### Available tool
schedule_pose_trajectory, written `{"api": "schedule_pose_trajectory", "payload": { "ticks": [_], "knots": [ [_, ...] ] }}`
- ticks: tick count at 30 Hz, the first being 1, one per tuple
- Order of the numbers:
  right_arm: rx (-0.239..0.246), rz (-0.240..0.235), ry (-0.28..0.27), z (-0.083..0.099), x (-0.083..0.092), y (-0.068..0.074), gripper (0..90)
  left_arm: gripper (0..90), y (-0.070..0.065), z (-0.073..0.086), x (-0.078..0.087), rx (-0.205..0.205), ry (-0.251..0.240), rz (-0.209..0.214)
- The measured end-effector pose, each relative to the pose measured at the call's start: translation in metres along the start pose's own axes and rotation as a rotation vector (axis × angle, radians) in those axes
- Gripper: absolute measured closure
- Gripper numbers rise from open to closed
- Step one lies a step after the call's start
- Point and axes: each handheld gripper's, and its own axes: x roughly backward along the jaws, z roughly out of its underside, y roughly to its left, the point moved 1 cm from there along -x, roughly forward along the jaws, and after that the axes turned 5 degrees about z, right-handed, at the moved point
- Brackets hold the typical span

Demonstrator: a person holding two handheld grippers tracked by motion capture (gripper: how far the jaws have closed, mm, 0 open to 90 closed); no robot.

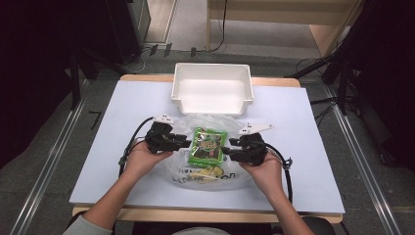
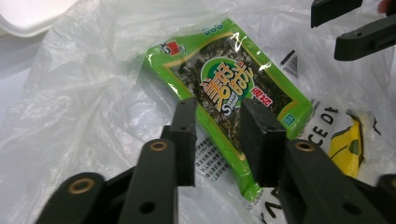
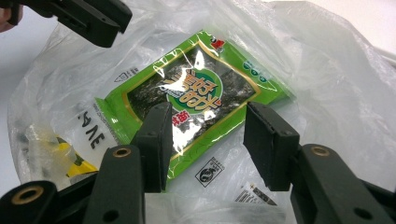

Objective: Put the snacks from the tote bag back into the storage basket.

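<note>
A green seaweed snack packet [image 1: 209,145] lies flat on a crumpled clear plastic bag [image 1: 195,178] in the middle of the table. My left gripper [image 1: 185,142] is at the packet's left edge and my right gripper [image 1: 231,146] at its right edge, pointing at each other. In the left gripper view the jaws [image 2: 219,109] stand apart over the packet [image 2: 224,88], not pressing on it. In the right gripper view the jaws [image 3: 210,116] are spread wide over the packet's [image 3: 196,88] near edge. A yellow item [image 2: 345,144] sits inside the bag.
A white plastic bin [image 1: 212,105] stands behind the bag at the table's far side. The light table top [image 1: 313,161] spreads out to the left and right of the hands. Cables trail from both grippers toward the front edge.
</note>
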Motion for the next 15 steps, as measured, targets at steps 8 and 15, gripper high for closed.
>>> {"api": "schedule_pose_trajectory", "payload": {
  "ticks": [8, 15],
  "knots": [
    [-0.004, 0.004, 0.001, 0.002, -0.003, 0.0, 53.9, 90.0, -0.003, 0.002, -0.014, 0.014, 0.018, 0.027],
    [-0.003, 0.004, 0.005, 0.003, -0.006, 0.001, 53.9, 90.0, -0.006, 0.004, -0.026, 0.004, 0.04, 0.026]
  ]
}}
